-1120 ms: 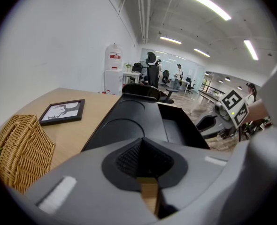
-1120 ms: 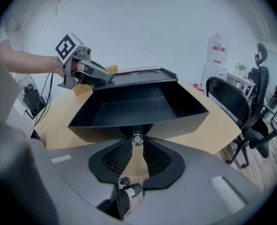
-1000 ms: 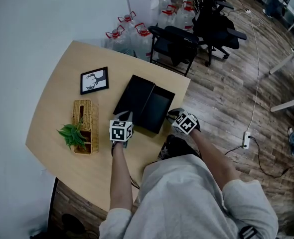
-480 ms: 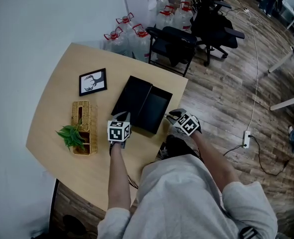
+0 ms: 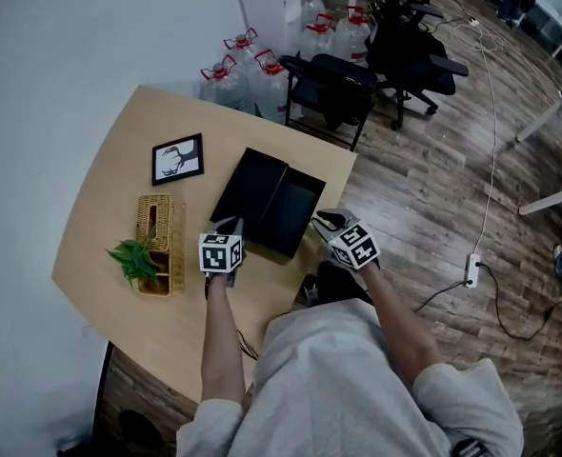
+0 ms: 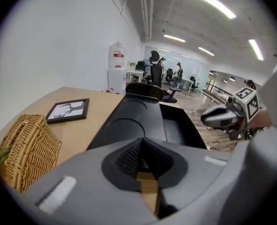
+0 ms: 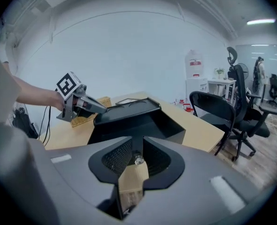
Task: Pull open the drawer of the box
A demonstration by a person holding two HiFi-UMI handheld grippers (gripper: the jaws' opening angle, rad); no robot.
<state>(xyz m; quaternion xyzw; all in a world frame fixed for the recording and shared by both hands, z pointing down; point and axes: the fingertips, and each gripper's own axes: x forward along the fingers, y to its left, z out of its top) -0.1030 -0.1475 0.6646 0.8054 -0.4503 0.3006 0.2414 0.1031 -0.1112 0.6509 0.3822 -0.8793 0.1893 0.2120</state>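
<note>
**Both claws shut and empty beside the black box, whose drawer stands open**

Over the table's [image 5: 119, 160] near edge, the left claw [image 5: 231, 226] has its jaws pressed together on nothing and points at the box [image 5: 250, 184], probably placed to brace it. The right claw [image 5: 321, 221], likewise closed and empty, faces the drawer [image 5: 297, 208], which juts toward the right edge, so the pull looks done. A wicker basket [image 5: 161, 219] with a plant [image 5: 136, 258] lies by the left edge, and a framed antler drawing [image 5: 178, 158] lies farther back. No brand or wording is legible; only the cubes' square black-and-white markers show.
</note>
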